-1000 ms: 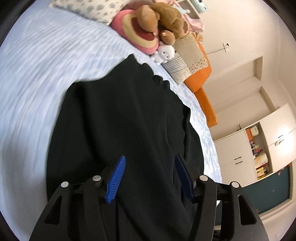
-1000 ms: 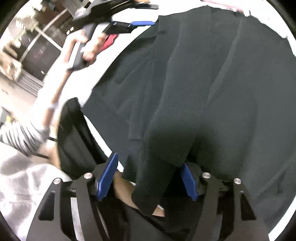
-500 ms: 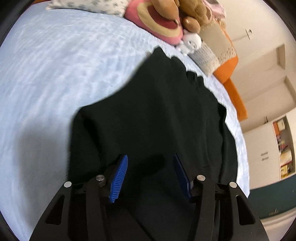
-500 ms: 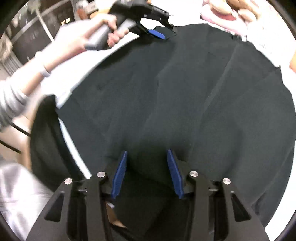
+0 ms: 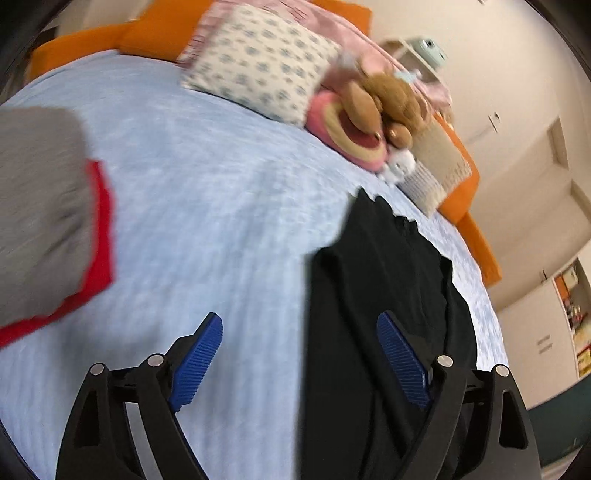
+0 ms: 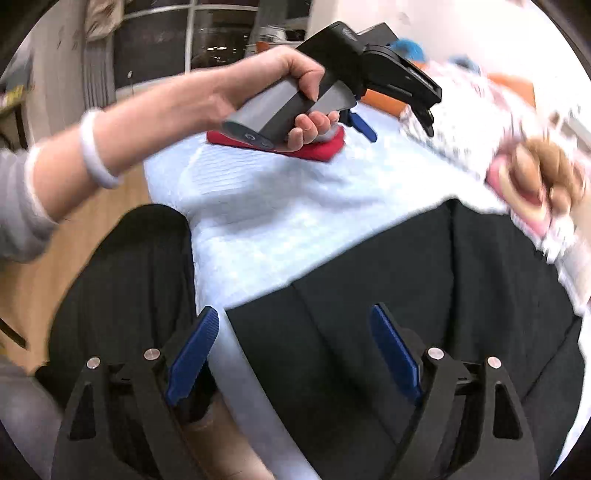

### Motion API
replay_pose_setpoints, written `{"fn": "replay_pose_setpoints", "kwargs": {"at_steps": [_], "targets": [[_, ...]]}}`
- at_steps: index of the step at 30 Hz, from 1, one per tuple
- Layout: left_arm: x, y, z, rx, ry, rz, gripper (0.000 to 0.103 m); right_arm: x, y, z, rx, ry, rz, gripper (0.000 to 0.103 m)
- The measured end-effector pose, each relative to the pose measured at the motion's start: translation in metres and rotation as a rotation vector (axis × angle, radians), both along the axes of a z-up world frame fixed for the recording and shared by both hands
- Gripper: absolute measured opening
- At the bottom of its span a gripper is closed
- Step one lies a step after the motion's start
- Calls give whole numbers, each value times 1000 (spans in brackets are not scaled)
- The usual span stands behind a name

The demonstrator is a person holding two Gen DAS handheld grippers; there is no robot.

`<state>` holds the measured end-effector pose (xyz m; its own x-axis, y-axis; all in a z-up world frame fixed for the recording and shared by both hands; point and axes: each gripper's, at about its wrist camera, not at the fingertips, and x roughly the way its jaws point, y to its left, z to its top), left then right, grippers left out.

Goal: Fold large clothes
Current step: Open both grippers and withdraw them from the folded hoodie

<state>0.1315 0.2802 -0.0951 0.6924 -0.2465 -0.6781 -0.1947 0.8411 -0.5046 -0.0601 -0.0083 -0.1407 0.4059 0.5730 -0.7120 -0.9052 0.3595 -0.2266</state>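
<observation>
Bed [image 5: 221, 192] with pale blue ribbed cover fills both views. At its head: orange headboard [image 5: 155, 29], white patterned pillow [image 5: 258, 77], round pink cushion [image 5: 347, 136] with a brown teddy bear [image 5: 388, 99] on it, and a woven basket [image 5: 439, 166] just beside the cushion. Beyond the bed's far side: cream wall [image 5: 509, 66], then white cupboards [image 5: 532, 332]. At the bed's other side: wood floor [image 6: 122, 199] and a dark window [image 6: 207, 33] with white frame. Motion blur throughout.
</observation>
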Motion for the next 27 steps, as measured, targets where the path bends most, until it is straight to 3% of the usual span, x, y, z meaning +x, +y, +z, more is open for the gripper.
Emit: {"fn": "replay_pose_setpoints", "kwargs": {"at_steps": [5, 10, 15, 20, 27], "targets": [[-40, 26, -12, -6, -1, 66, 88, -5, 21, -38, -61, -31, -26, 80], [-52, 39, -25, -21, 12, 93, 88, -5, 29, -58, -100, -80, -49, 80], [-52, 44, -34, -49, 16, 111, 88, -10, 32, -66, -121, -182, -44, 80], [-51, 36, -35, -41, 19, 91, 88, -11, 27, -66, -71, -171, -48, 57], [-45, 29, -41, -30, 53, 75, 88, 0, 12, -52, -5, -168, -149, 56]]}}
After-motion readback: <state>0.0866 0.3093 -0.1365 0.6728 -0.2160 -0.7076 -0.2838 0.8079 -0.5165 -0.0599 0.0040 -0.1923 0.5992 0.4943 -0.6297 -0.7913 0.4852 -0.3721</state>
